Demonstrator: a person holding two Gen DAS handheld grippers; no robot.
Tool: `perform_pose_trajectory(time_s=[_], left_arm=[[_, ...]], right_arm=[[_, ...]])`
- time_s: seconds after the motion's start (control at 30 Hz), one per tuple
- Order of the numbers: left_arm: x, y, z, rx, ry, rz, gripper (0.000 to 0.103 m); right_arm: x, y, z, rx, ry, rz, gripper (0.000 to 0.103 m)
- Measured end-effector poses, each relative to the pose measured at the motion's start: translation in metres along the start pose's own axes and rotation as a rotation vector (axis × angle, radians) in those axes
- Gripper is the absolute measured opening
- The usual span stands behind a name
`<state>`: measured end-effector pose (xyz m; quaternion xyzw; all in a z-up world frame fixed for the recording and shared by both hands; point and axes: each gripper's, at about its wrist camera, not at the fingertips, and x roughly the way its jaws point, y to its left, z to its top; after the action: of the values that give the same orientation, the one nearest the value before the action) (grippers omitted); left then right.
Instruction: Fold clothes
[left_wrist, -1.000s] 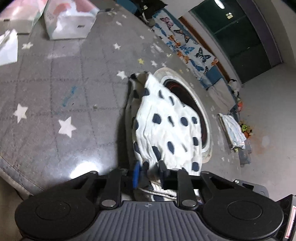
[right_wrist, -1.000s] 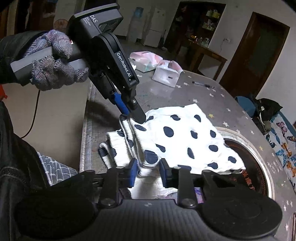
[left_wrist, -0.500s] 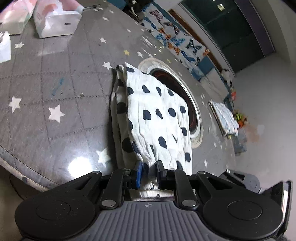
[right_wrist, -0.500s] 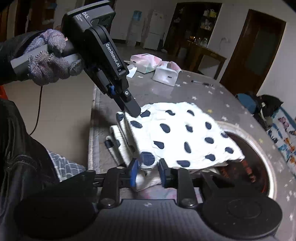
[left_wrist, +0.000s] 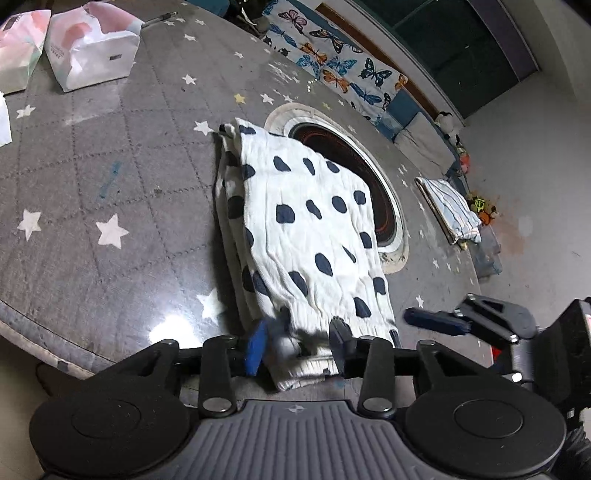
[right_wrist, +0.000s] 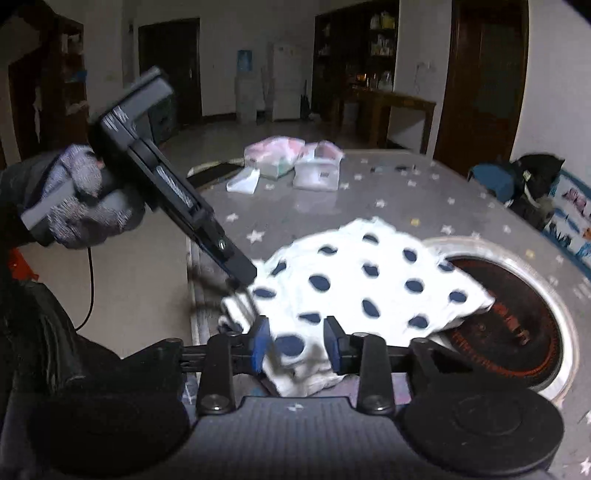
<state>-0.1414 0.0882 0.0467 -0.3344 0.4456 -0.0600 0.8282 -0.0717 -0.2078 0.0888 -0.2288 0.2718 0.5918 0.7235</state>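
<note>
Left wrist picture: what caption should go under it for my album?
Both tools open at the near edge of the folded spotted cloth lying on the starry grey table.

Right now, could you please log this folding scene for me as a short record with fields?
surface: grey star-print table cover
garment: white cloth with dark dots, folded, lying flat, its far side over the round inset
left gripper: jaws apart around the cloth's near hem
right gripper: jaws apart around a near corner of the cloth
other items: two tissue packs at the table's far end; folded striped cloth beyond the inset
</note>
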Motion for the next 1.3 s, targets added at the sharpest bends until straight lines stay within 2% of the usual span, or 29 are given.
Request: perform_pose_trajectory(time_s=[0.07,0.1,0.17,0.2,0.27,0.3,0.4,0.53,0.67,0.7,0.77,0.93,1.07,1.2,1.3], left_arm=[[0.001,0.000,-0.001,-0.001,0.007,-0.006,0.036],[0.002,0.000,-0.001,-0.003,0.009,-0.011,0.028],[0.001,0.000,-0.001,0.000,0.006,-0.018,0.023],[-0.001,0.000,0.000,0.002,0.003,-0.024,0.016],[-0.006,-0.001,0.002,0.005,-0.005,-0.046,0.015],[-0.010,-0.002,0.003,0.007,-0.009,-0.060,0.015],[-0.015,-0.003,0.003,0.024,-0.009,-0.073,0.015],[-0.005,0.001,0.001,0.036,0.035,-0.037,0.018],[-0.009,0.001,0.000,0.073,0.039,-0.035,0.031],[-0.013,-0.001,0.000,0.092,0.028,-0.041,0.038],[-0.023,-0.006,0.003,0.132,-0.002,-0.040,0.043],[-0.034,-0.017,0.013,0.181,-0.083,-0.059,0.041],[-0.021,-0.025,0.027,0.213,-0.134,-0.077,0.039],[0.009,-0.028,0.034,0.219,-0.111,-0.141,0.037],[0.033,-0.024,0.037,0.209,-0.071,-0.155,0.036]], right_arm=[[0.009,0.004,-0.005,-0.007,0.028,-0.001,0.040],[0.012,0.007,-0.008,-0.014,0.038,-0.005,0.040],[0.015,0.012,-0.010,-0.037,0.046,-0.026,0.038],[0.015,0.013,-0.011,-0.045,0.045,-0.037,0.030],[0.014,0.014,-0.010,-0.052,0.039,-0.048,0.020],[0.011,0.014,-0.008,-0.048,0.033,-0.042,0.019],[0.004,0.014,-0.007,-0.054,0.023,-0.028,0.019],[0.004,0.012,-0.011,-0.040,0.046,-0.003,0.023],[-0.008,0.007,-0.006,-0.010,0.019,0.030,0.026],[-0.011,0.006,-0.005,-0.002,0.011,0.038,0.027],[-0.017,0.000,0.001,0.029,-0.016,0.048,0.029],[-0.014,-0.020,0.012,0.117,-0.067,0.031,0.030],[0.009,-0.025,0.007,0.146,-0.028,0.026,0.030],[0.024,-0.023,-0.004,0.163,0.003,0.043,0.031],[0.024,-0.025,-0.009,0.185,0.006,0.047,0.038]])
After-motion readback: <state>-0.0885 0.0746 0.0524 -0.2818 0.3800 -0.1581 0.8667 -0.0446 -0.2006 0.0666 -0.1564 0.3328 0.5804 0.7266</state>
